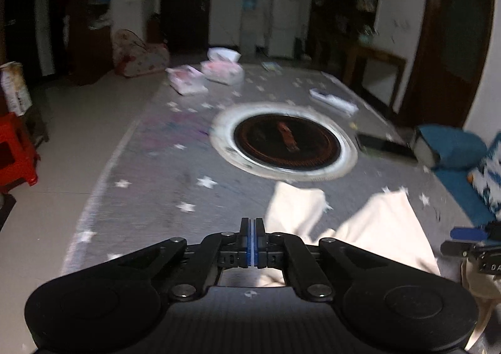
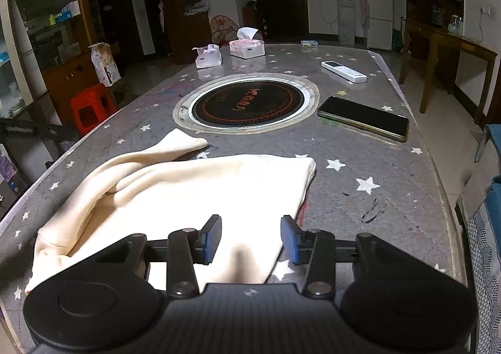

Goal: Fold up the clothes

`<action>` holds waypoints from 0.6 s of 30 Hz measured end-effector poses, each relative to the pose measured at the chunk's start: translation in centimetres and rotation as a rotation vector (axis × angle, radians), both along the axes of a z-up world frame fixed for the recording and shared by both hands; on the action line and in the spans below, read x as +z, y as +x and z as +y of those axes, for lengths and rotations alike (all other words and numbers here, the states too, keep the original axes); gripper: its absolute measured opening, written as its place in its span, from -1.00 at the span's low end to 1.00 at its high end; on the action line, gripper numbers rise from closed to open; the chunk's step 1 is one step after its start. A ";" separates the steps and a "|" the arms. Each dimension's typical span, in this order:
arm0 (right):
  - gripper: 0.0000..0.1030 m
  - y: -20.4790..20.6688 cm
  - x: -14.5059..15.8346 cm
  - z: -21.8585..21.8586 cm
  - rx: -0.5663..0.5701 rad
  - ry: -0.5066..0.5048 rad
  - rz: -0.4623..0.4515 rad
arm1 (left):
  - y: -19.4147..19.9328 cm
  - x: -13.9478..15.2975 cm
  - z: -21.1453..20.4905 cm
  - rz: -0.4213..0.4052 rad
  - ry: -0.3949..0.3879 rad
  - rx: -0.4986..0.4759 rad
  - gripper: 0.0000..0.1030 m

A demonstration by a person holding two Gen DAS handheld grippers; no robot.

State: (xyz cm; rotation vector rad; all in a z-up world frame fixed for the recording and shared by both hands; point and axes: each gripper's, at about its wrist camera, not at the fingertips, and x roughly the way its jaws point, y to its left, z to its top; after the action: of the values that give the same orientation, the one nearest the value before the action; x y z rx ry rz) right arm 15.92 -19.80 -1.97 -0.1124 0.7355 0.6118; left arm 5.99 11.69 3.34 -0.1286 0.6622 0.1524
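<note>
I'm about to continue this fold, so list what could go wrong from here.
1. The left gripper has its fingers shut with no cream garment visibly between them; it may have missed its grip.
2. The right gripper is open over the cloth's near edge; closing there may pinch only one layer.
3. Dragging cloth forward could push the phone.

on the table [image 2: 391,166] lie one cream garment [image 2: 194,194], two tissue packs [image 2: 208,56], one phone [image 2: 363,117], one remote [image 2: 343,71], and what seems one round burner [image 2: 247,102].
</note>
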 end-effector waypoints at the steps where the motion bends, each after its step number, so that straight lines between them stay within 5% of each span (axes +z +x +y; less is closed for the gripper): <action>1: -0.10 -0.1 0.1 0.0 0.000 0.000 -0.002 | -0.8 0.3 0.6 -0.008 0.005 0.020 -0.98; 10: -0.06 -0.4 0.5 0.3 -0.001 -0.002 -0.014 | -5.5 0.1 5.1 0.031 0.050 0.170 -0.97; 15: -0.05 -0.1 0.1 1.0 0.001 -0.005 -0.007 | -3.8 -1.1 3.1 0.065 -0.018 0.076 -0.89; 18: -0.04 0.1 -0.1 1.4 0.009 -0.012 -0.002 | -1.5 -1.6 0.9 0.077 -0.016 0.017 -0.55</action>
State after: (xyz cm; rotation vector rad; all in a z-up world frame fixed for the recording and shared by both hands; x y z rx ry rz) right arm 15.98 -18.39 -2.06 -0.1270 0.7366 0.6158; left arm 4.54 12.56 1.71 -0.1440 0.7392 0.1694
